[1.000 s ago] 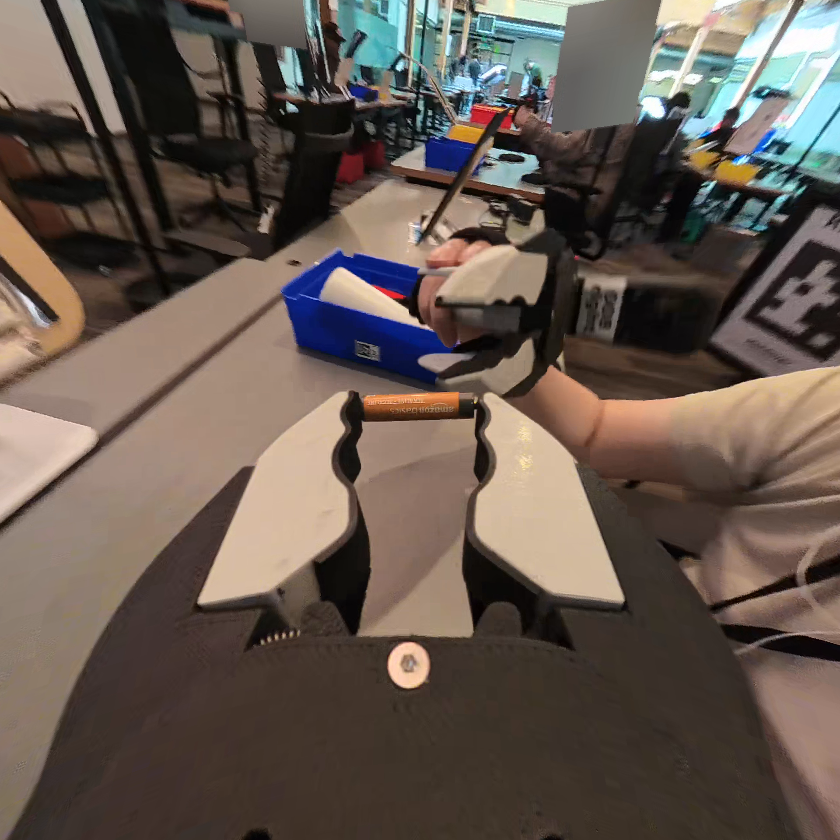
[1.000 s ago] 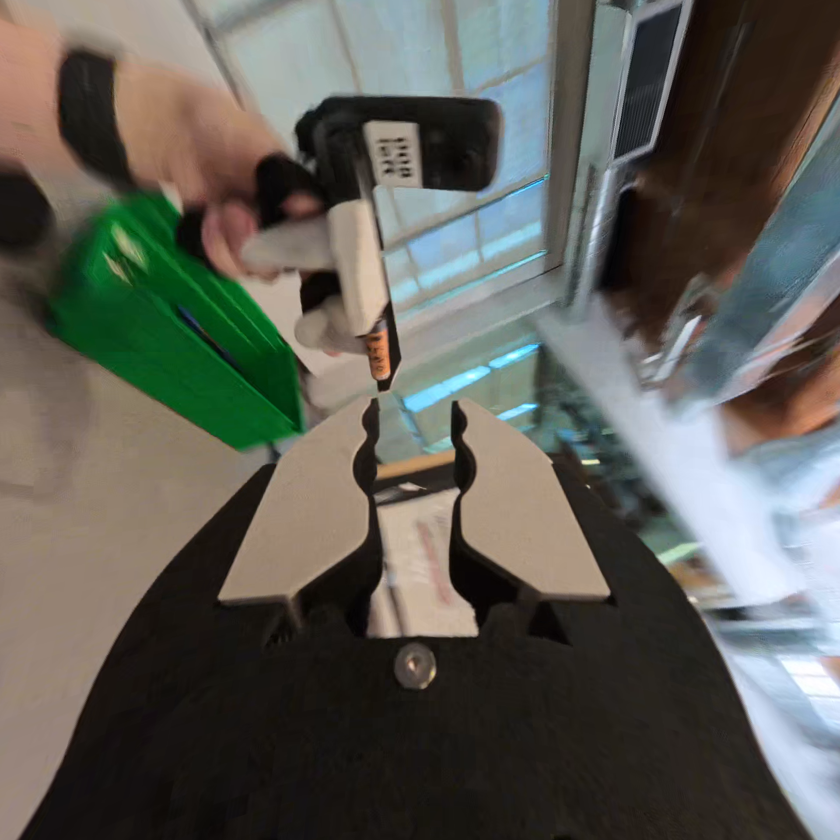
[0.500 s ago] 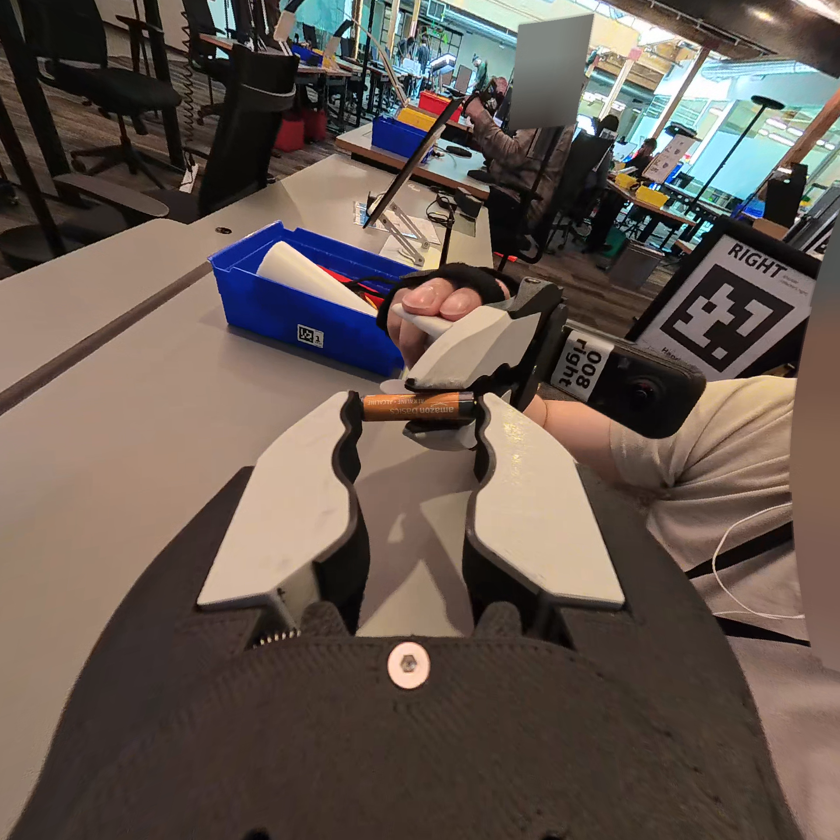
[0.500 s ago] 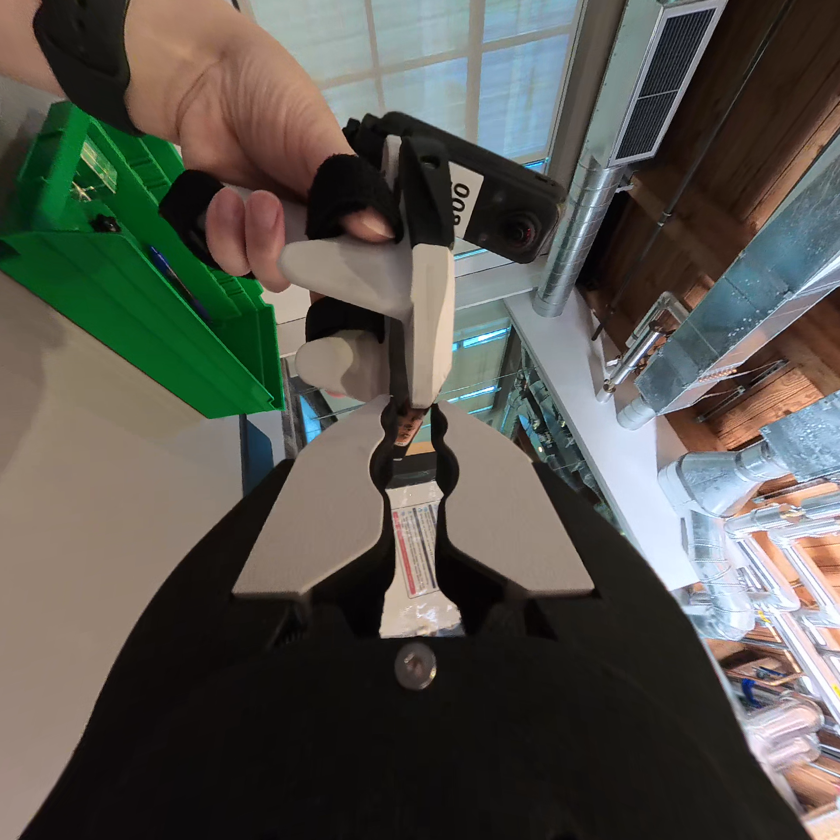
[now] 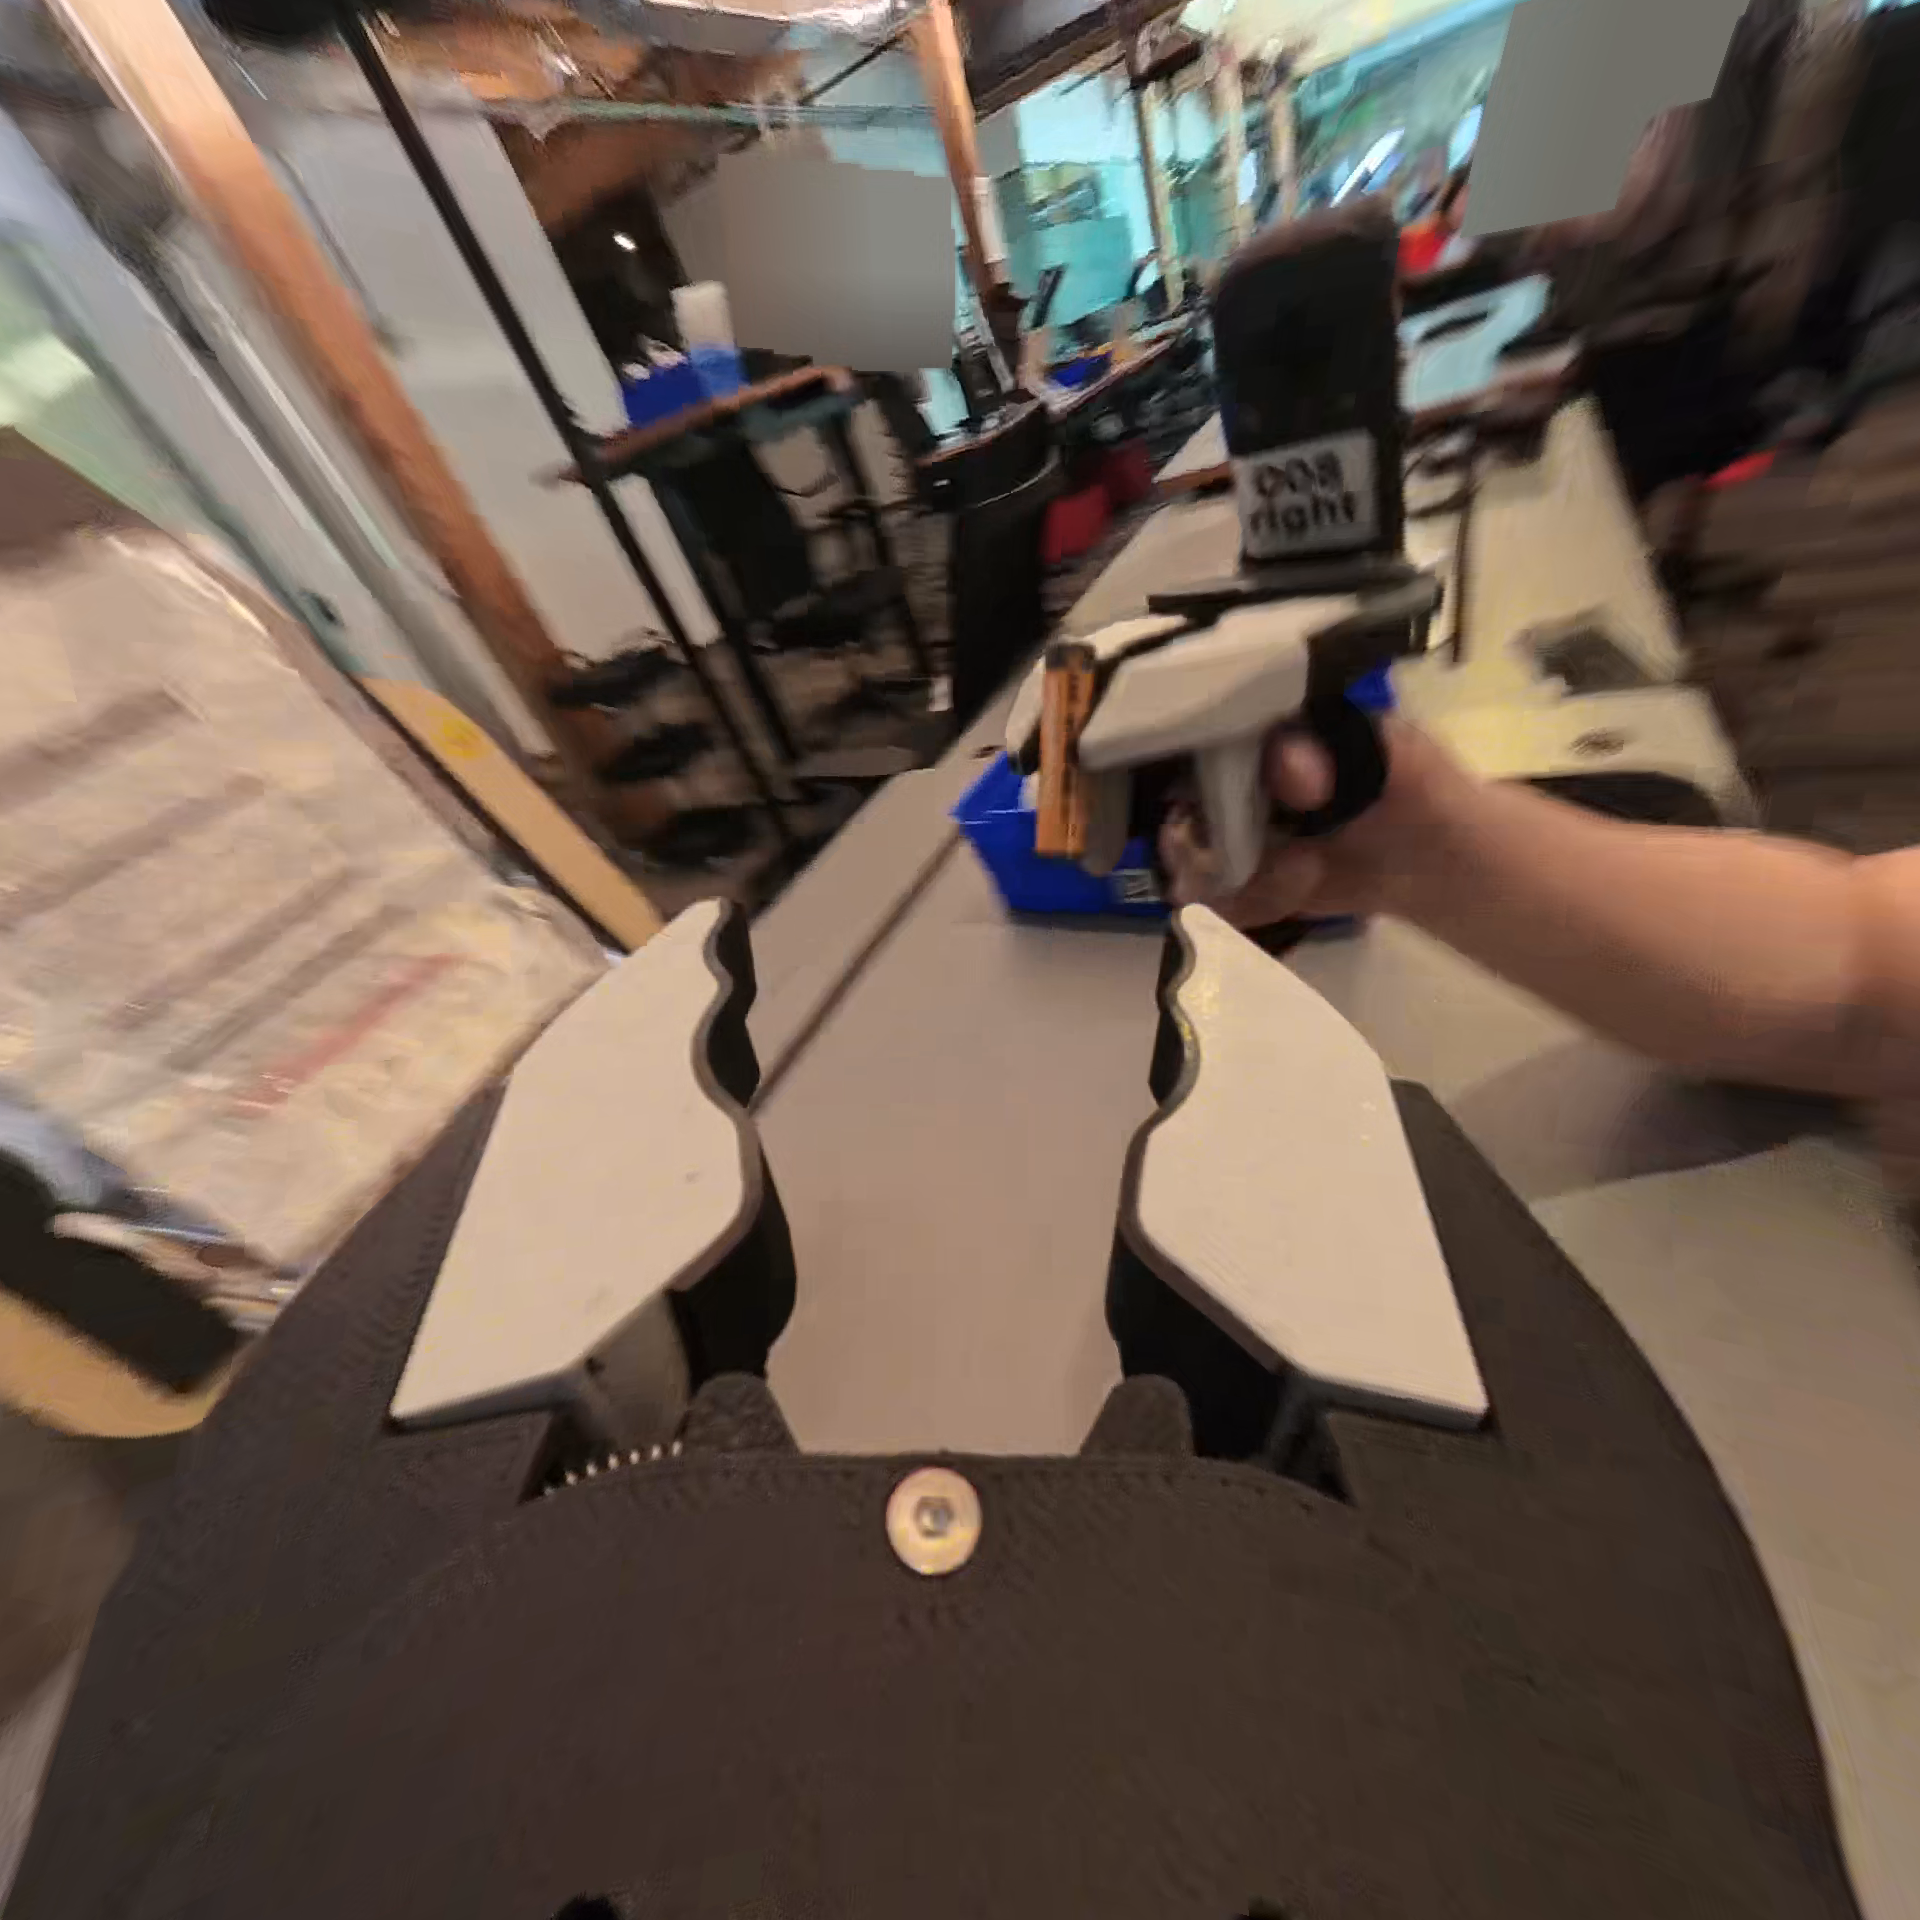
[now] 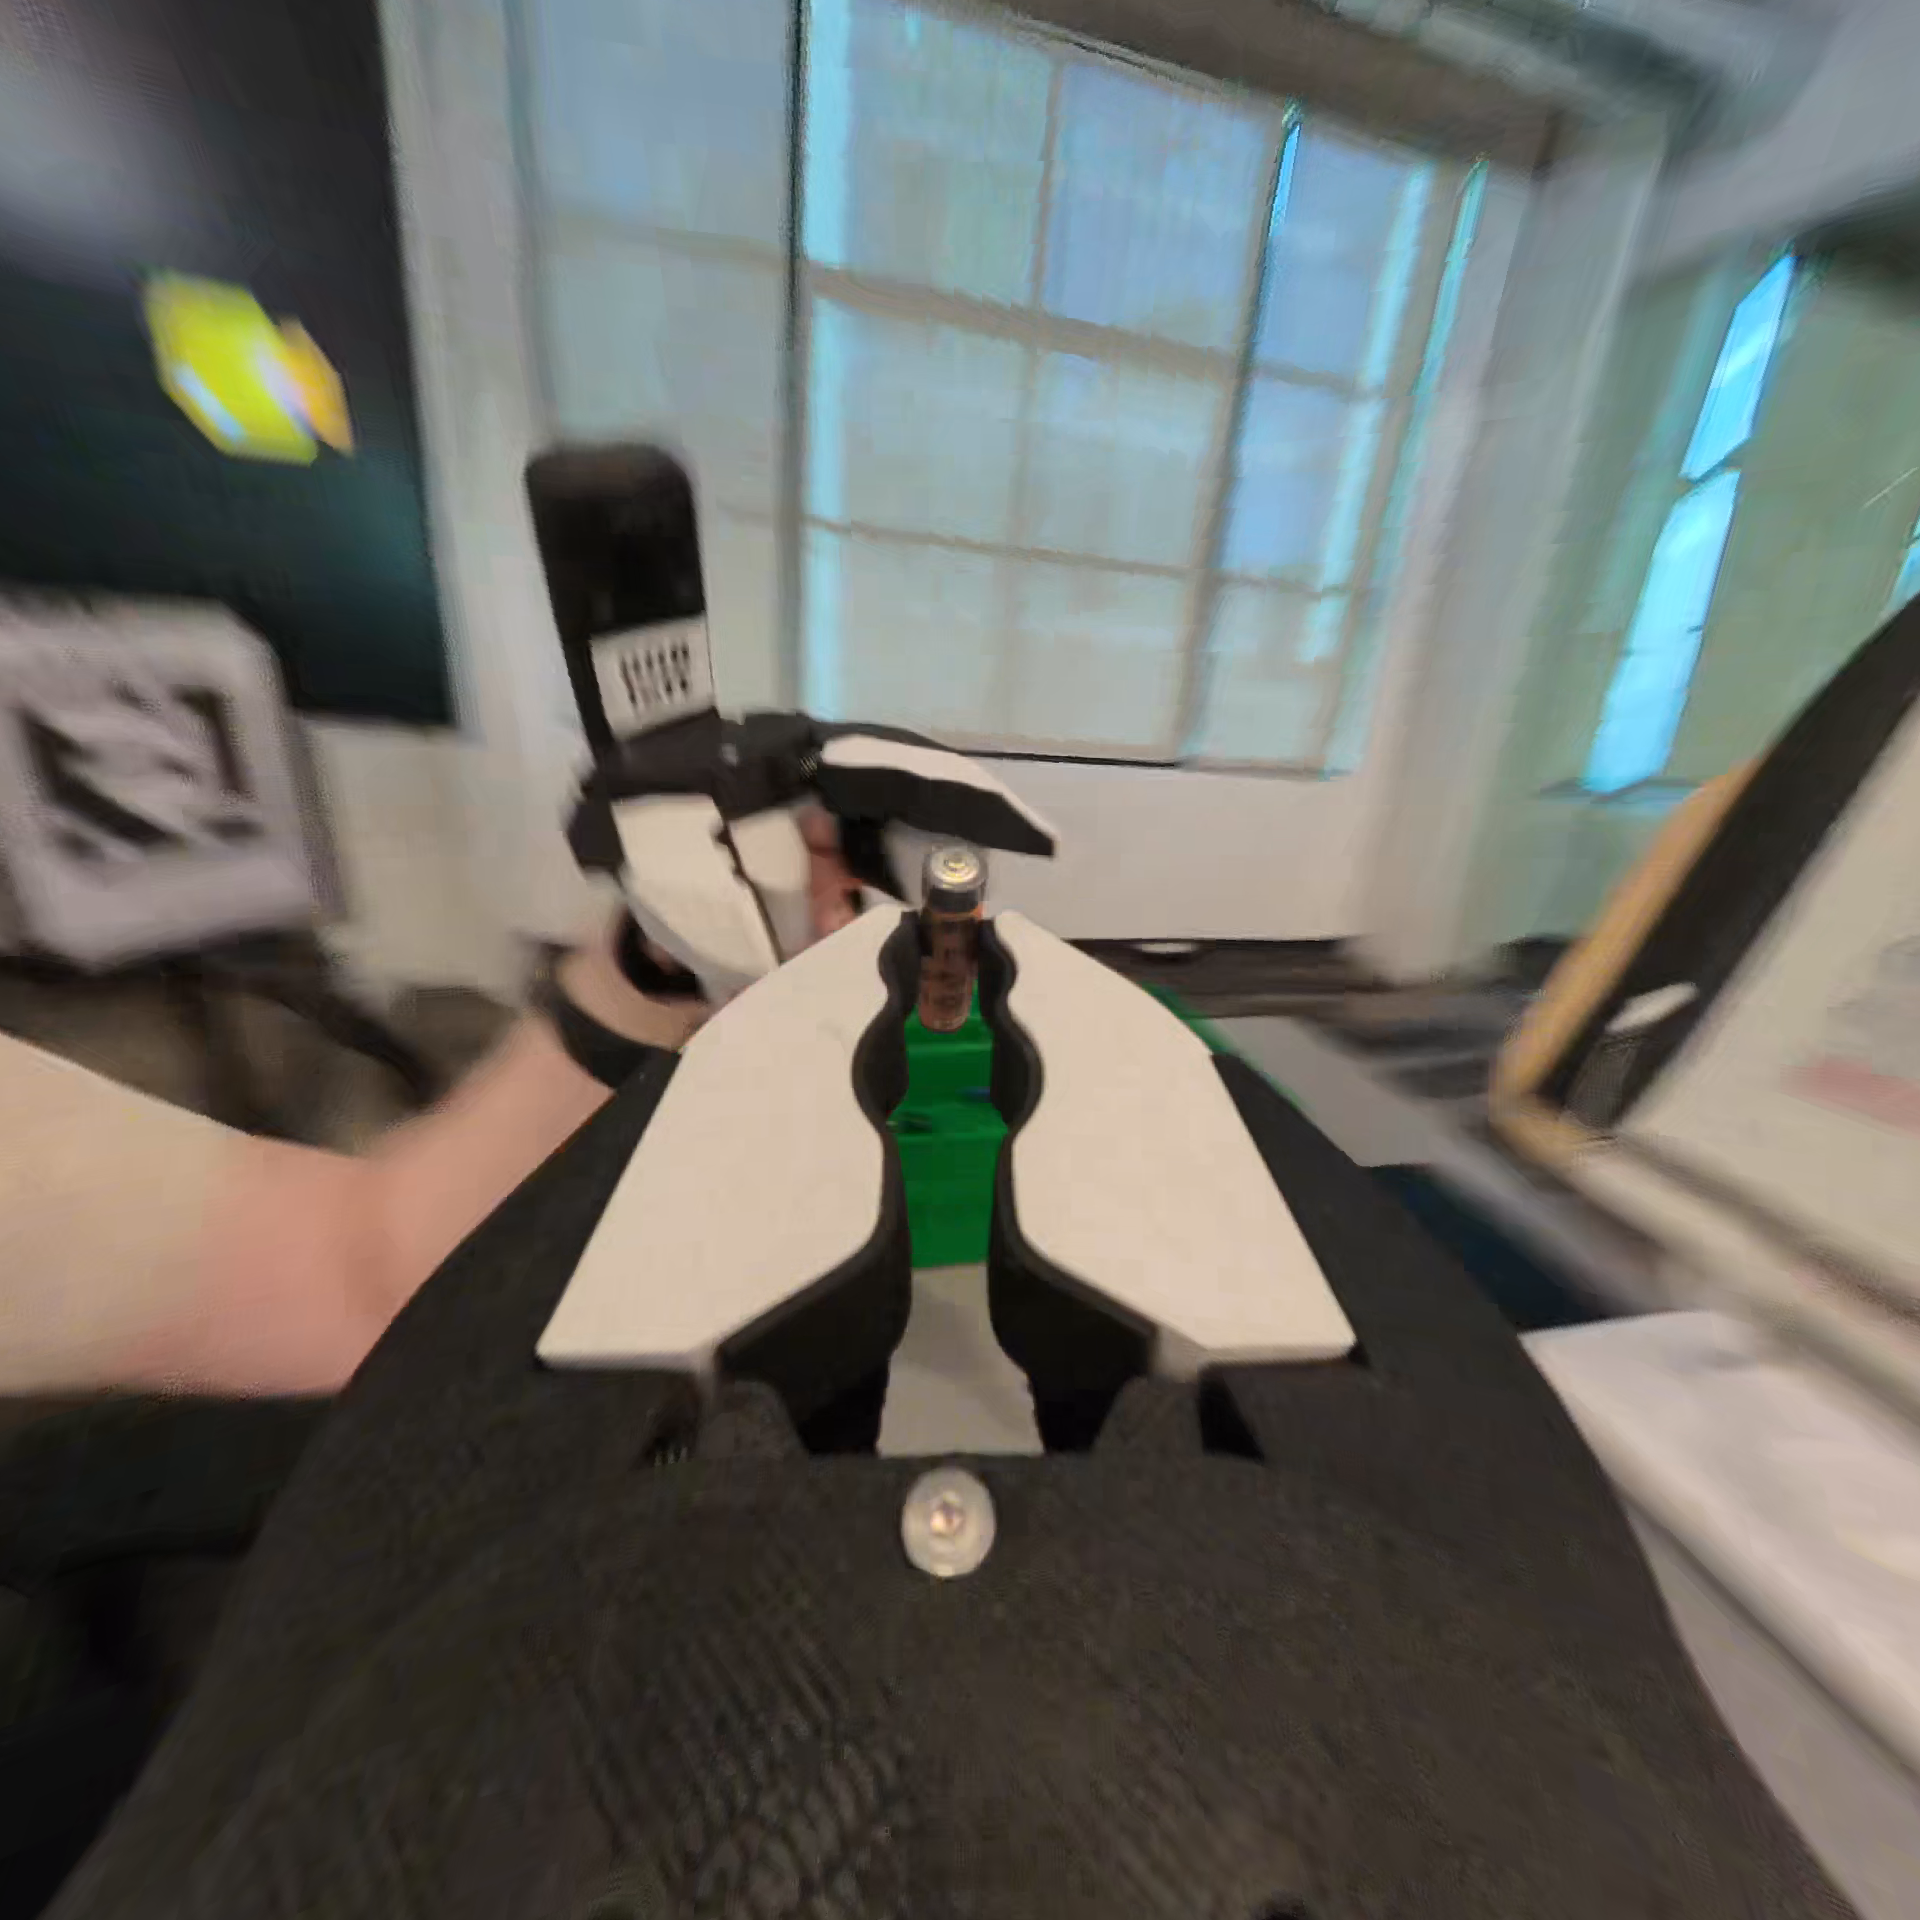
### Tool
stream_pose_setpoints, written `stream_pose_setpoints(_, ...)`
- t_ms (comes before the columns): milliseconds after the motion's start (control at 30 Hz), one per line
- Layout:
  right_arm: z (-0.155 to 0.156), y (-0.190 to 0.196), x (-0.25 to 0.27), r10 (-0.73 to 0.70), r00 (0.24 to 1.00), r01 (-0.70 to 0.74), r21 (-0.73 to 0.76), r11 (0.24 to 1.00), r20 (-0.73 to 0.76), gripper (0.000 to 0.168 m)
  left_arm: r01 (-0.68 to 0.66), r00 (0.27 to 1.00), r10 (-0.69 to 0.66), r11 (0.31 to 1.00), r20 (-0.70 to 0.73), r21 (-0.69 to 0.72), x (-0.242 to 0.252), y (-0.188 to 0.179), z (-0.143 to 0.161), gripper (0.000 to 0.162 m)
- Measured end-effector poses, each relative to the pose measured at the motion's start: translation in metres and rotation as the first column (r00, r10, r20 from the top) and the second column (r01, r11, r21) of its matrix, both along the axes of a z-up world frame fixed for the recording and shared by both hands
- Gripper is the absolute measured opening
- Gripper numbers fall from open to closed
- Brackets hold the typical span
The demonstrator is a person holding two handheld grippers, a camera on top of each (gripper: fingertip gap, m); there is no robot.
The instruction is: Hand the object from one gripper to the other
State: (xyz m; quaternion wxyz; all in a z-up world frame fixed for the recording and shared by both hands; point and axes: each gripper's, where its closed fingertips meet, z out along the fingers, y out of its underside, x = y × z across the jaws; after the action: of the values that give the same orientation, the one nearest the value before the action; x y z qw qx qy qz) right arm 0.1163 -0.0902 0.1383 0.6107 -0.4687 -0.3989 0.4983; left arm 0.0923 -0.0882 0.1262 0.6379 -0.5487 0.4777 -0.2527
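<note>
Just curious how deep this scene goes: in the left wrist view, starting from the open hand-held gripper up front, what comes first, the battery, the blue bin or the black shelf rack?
1. Battery, ahead to the right, in the other hand-held gripper.
2. Blue bin, on the table behind it.
3. Black shelf rack, far back, left.

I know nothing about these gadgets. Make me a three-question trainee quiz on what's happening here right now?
1. True or false: the left gripper is open and empty.
2. Which gripper holds the battery? A left, B right, C neither.
3. Fill in: the bin on the table behind the right gripper is coloured ____.

Key: 1 true; 2 B; 3 blue.
</note>
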Motion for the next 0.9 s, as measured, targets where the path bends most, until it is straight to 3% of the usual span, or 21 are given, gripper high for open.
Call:
stream_pose_setpoints(100,0.004,0.002,0.006,0.232,0.961,-0.27,-0.34,0.901,-0.15,0.011,-0.128,0.982,0.164,0.942,-0.091,0.312,0.003,0.001,0.002,0.067)
stream_pose_setpoints(200,-0.003,0.006,0.003,0.314,0.921,-0.389,-0.497,0.775,-0.232,0.011,-0.19,0.955,0.28,0.828,-0.096,0.527,0.013,0.0,0.002,0.041)
stream_pose_setpoints(267,-0.003,0.006,0.001,0.35,0.882,-0.47,-0.549,0.691,-0.315,0.011,-0.181,0.962,0.264,0.815,-0.075,0.55,0.023,-0.003,0.001,0.034)
stream_pose_setpoints(333,0.001,0.004,0.001,0.383,0.827,-0.561,-0.561,0.609,-0.411,0.011,-0.148,0.968,0.231,0.841,-0.098,0.521,0.032,-0.003,-0.007,0.039)
stream_pose_setpoints(400,0.001,0.003,-0.003,0.393,0.798,-0.602,-0.566,0.563,-0.457,0.011,-0.198,0.958,0.278,0.825,-0.075,0.53,0.032,0.004,-0.006,0.041)
stream_pose_setpoints(533,0.003,0.002,-0.006,0.378,0.771,-0.631,-0.534,0.562,-0.513,0.011,-0.203,0.968,0.252,0.799,-0.009,0.567,0.035,-0.002,0.001,0.025)
stream_pose_setpoints(633,0.004,0.002,-0.007,0.375,0.753,-0.649,-0.517,0.558,-0.54,0.011,-0.246,0.955,0.294,0.739,0.029,0.627,0.032,-0.003,0.007,0.011)
stream_pose_setpoints(733,0.002,0.003,-0.009,0.375,0.752,-0.65,-0.512,0.562,-0.542,0.011,-0.252,0.951,0.308,0.731,0.024,0.634,0.031,-0.001,0.007,0.01)
stream_pose_setpoints(833,-0.006,0.009,-0.011,0.363,0.823,-0.557,-0.499,0.663,-0.437,0.017,-0.189,0.957,0.28,0.796,-0.073,0.575,0.03,0.002,-0.004,0.009)
stream_pose_setpoints(900,-0.013,0.012,-0.011,0.338,0.899,-0.431,-0.436,0.79,-0.278,0.039,-0.112,0.955,0.231,0.86,-0.185,0.498,0.026,0.003,-0.018,0.009)
